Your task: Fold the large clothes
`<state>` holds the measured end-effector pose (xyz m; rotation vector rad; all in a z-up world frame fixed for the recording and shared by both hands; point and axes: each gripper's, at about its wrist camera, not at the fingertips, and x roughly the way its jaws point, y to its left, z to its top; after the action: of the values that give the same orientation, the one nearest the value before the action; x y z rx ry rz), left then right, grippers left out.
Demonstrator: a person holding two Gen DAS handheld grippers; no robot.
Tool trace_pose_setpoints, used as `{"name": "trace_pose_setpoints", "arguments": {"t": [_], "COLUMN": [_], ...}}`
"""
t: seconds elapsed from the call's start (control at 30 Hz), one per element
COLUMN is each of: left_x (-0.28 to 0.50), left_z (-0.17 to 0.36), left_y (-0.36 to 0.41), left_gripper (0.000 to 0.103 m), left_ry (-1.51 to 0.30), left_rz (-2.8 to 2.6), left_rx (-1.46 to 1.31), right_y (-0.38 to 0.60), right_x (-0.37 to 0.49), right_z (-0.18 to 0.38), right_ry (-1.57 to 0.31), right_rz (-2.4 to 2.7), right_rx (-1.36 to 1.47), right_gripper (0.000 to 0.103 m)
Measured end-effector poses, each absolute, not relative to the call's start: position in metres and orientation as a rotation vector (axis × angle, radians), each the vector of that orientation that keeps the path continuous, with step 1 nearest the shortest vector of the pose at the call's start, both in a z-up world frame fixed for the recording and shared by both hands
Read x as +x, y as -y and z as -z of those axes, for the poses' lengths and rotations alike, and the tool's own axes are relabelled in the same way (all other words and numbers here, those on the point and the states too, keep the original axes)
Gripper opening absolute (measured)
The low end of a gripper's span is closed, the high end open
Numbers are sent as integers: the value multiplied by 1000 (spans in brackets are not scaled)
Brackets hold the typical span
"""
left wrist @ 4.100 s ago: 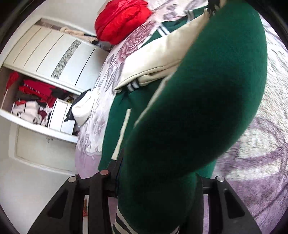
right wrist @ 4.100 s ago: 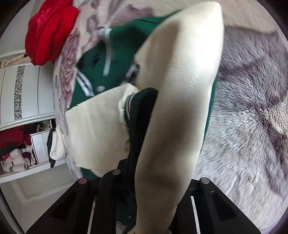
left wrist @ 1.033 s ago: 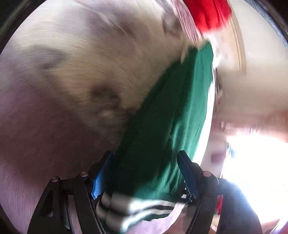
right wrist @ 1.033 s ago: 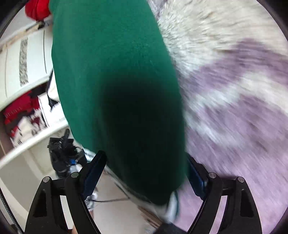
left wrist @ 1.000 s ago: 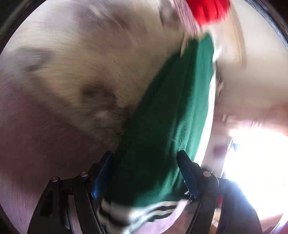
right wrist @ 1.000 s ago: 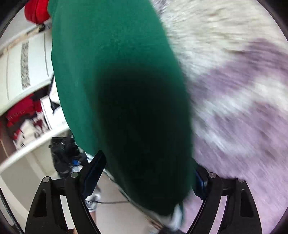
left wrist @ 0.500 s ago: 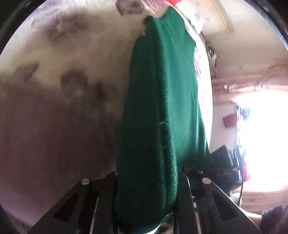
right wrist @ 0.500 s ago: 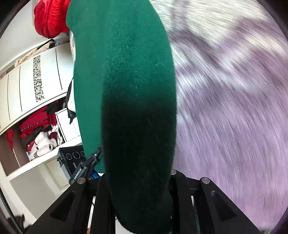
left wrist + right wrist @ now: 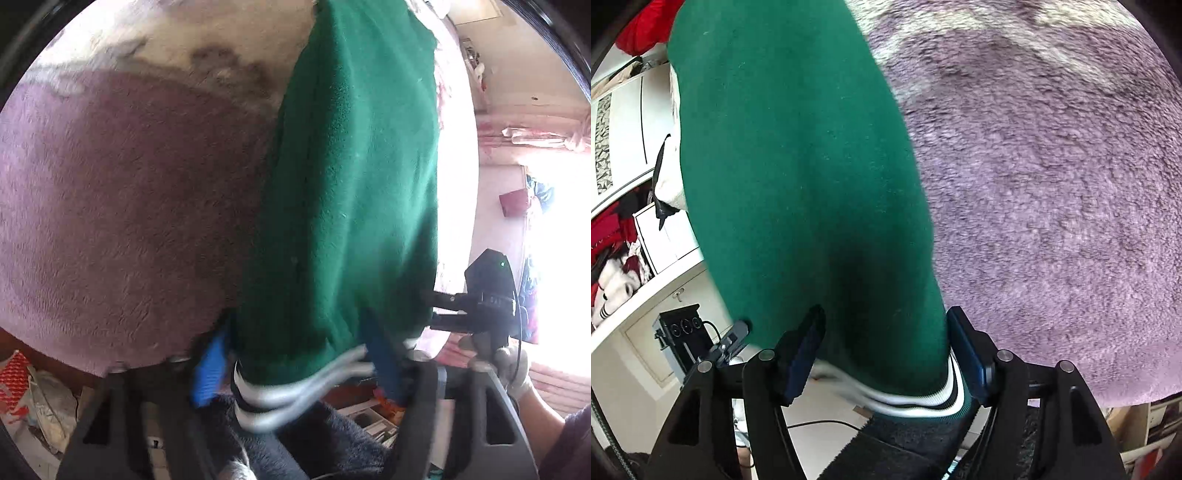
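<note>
A green jacket (image 9: 354,192) with a white-striped hem lies stretched along the edge of a purple and cream plush blanket (image 9: 122,206). In the left wrist view its striped hem (image 9: 295,384) hangs between the spread fingers of my left gripper (image 9: 299,365), which is open. In the right wrist view the jacket (image 9: 798,177) runs away from my right gripper (image 9: 886,350), whose blue-padded fingers stand apart on either side of the hem (image 9: 916,398), open. My right gripper and its gloved hand also show in the left wrist view (image 9: 484,302).
The blanket (image 9: 1052,184) covers the bed to the right. A red garment (image 9: 642,26) lies at the far end. White wardrobe shelves (image 9: 631,206) with clothes stand to the left, with a black device (image 9: 679,339) below. A bright window (image 9: 554,236) is at right.
Both grippers were shut on the jacket's hem half a second ago; now both have opened and the striped hem has slipped loose between the fingers.
</note>
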<state>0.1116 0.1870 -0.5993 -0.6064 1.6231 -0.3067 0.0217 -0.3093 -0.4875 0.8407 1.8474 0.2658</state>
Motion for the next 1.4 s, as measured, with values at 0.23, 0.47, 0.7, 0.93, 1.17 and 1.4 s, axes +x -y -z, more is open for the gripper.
{"name": "trace_pose_setpoints", "arguments": {"t": [0.23,0.47,0.7,0.93,1.17,1.4], "left_x": [79,61,71,70,82,72], "left_z": [614,607,638,674,664,629], "left_y": [-204,-217,-222,-234,-213,-211], "left_gripper": [68,23,29,65,47,12], "left_ry": [-1593,-1529,-1602,-1612,-1502,-1468], "left_rz": [199,172,213,351,371,348], "left_rx": [-681,-697,-688,-853,-821,-818], "right_y": [330,331,319,349,340,337], "right_x": [-7,-40,-30,-26,-11,-25], "right_z": [495,473,499,534,552,547], "right_ry": [-1822,-1721,-1849,-1864,-1781,-1775], "right_rz": [-253,-217,-208,-377,-516,-482], "right_rx": [829,900,701,804,949,1096], "right_gripper": [52,19,33,78,85,23]}}
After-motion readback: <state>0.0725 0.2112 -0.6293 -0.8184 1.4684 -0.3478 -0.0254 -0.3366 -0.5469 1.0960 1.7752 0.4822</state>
